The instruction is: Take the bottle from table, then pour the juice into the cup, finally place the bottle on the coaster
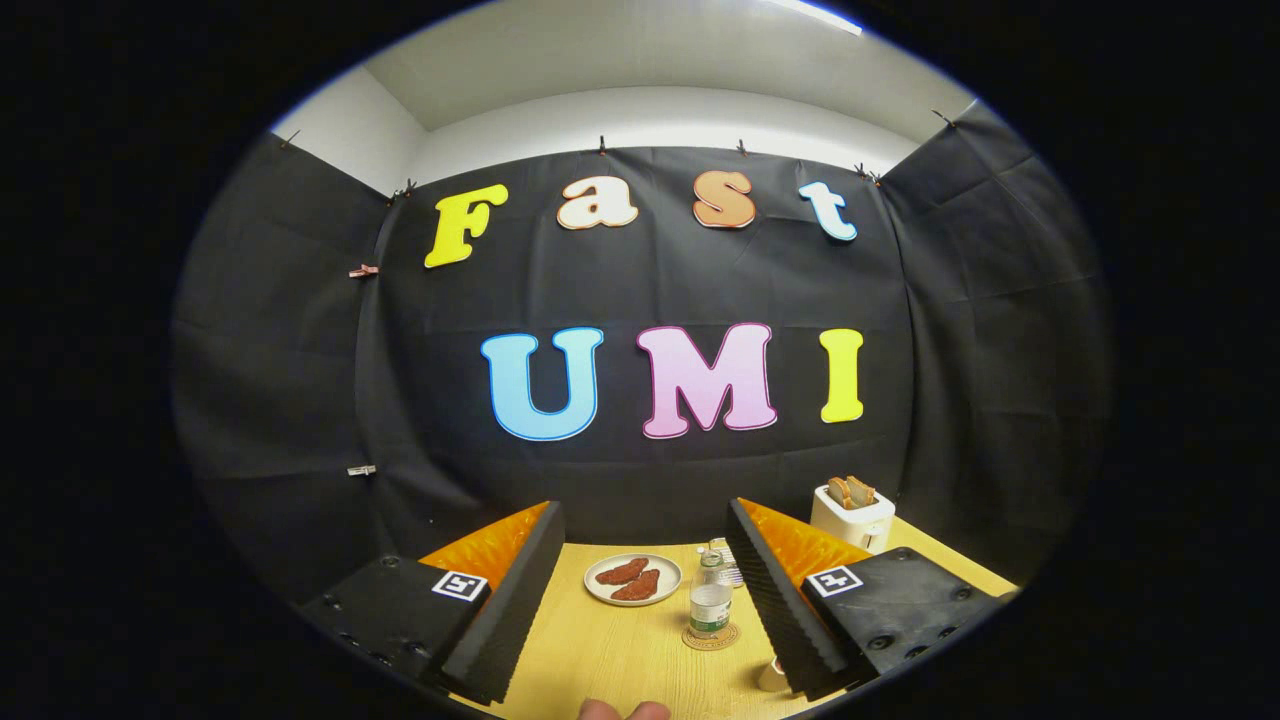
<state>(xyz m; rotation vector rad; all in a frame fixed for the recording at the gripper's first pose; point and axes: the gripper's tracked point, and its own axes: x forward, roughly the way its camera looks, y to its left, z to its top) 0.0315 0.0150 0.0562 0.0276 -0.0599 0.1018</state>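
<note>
Claw (640, 600) spread wide, pinching nothing, with the bottle (710, 598) standing on its coaster (711, 637), lower centre. Any careless swing near the cup (771, 677), half-hidden behind the right finger, could knock it over.

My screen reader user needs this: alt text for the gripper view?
The open gripper frames a clear bottle standing on a round coaster on a wooden table, beside a plate; a toaster sits beyond.
</note>
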